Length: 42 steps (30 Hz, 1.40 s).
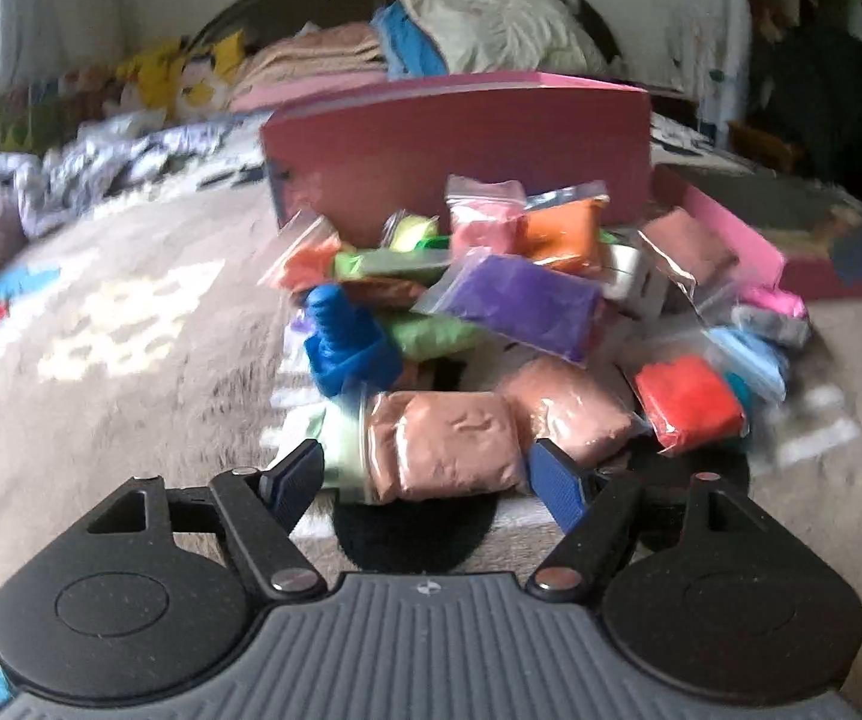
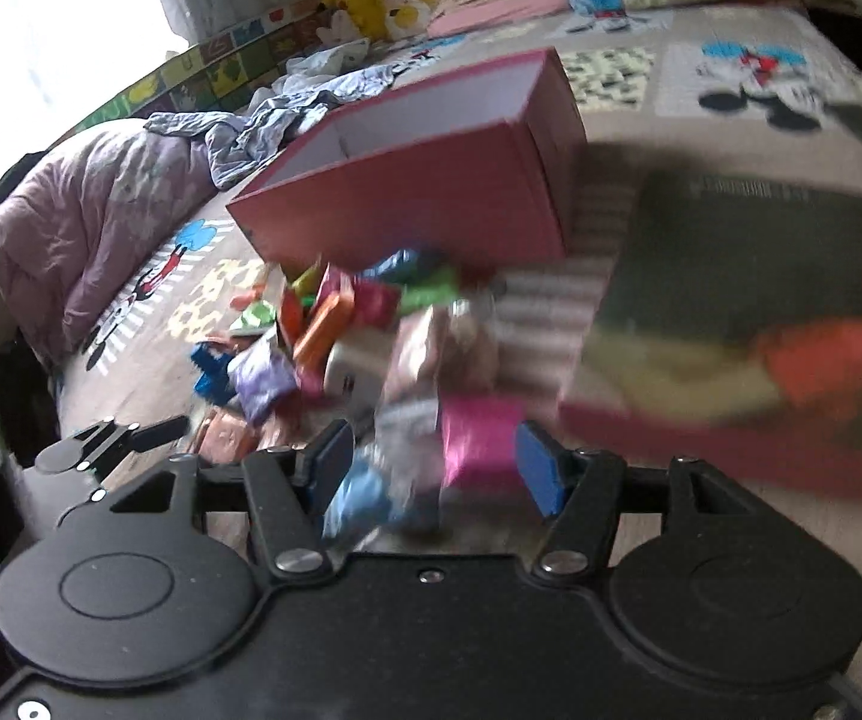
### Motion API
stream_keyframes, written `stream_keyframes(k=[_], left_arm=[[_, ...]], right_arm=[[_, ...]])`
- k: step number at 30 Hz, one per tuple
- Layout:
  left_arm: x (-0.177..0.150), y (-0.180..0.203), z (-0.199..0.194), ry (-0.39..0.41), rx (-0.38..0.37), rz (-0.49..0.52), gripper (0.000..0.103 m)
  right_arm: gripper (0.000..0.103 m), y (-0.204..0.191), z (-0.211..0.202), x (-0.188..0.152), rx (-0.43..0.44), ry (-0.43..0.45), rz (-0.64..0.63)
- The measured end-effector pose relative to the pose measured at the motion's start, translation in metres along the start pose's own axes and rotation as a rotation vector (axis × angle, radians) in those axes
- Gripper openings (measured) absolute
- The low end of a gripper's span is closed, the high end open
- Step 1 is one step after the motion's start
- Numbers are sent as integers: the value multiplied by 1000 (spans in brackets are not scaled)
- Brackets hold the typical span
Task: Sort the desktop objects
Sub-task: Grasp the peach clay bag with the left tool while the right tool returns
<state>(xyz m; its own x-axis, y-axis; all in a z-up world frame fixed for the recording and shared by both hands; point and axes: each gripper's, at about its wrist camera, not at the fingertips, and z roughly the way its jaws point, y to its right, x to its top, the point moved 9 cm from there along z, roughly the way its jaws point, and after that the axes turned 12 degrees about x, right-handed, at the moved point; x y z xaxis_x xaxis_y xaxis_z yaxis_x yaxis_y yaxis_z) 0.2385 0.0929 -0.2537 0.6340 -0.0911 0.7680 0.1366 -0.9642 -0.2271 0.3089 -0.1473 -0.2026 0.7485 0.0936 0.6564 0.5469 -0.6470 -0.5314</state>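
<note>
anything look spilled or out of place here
Yes: the small clay bags lie in a jumbled heap on the blanket in front of the pink box, not inside it, and the box sits tilted in the right wrist view.

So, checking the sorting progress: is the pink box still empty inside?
Yes, the right wrist view shows the pink box with only bare white walls visible inside.

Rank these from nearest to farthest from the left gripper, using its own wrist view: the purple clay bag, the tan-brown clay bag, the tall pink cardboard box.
1. Tan-brown clay bag: between the left gripper's fingers, at the pile's front.
2. Purple clay bag: mid-pile, slightly right.
3. Tall pink cardboard box: behind the whole pile.
</note>
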Motion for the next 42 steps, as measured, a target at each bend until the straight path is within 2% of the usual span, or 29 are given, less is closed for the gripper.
stream_keyframes(k=[6, 9, 11, 12, 17, 22, 29, 37, 42], left_arm=[[6, 7, -3, 38, 43, 109, 68], [8, 11, 5, 20, 54, 141, 68], [10, 10, 7, 2, 45, 125, 66], [10, 11, 8, -2, 40, 126, 61], [7, 13, 2, -6, 18, 120, 59], [4, 7, -4, -22, 6, 83, 58], [7, 1, -19, -36, -27, 22, 58], [33, -7, -41, -1, -64, -37, 58], [58, -6, -54, 47, -83, -41, 58]], right_arm=[[60, -5, -7, -23, 15, 5, 39], [60, -8, -10, -31, 16, 6, 39], [60, -10, -12, -35, 14, 10, 35], [60, -11, -13, -37, 12, 13, 33], [60, -16, -14, -49, 10, 21, 18], [60, -28, -7, -59, -23, 4, -87], [60, -36, -4, -61, -38, 9, -152], [60, -39, 1, -56, -103, 26, -248], [60, -24, 1, -47, -113, 76, -187]])
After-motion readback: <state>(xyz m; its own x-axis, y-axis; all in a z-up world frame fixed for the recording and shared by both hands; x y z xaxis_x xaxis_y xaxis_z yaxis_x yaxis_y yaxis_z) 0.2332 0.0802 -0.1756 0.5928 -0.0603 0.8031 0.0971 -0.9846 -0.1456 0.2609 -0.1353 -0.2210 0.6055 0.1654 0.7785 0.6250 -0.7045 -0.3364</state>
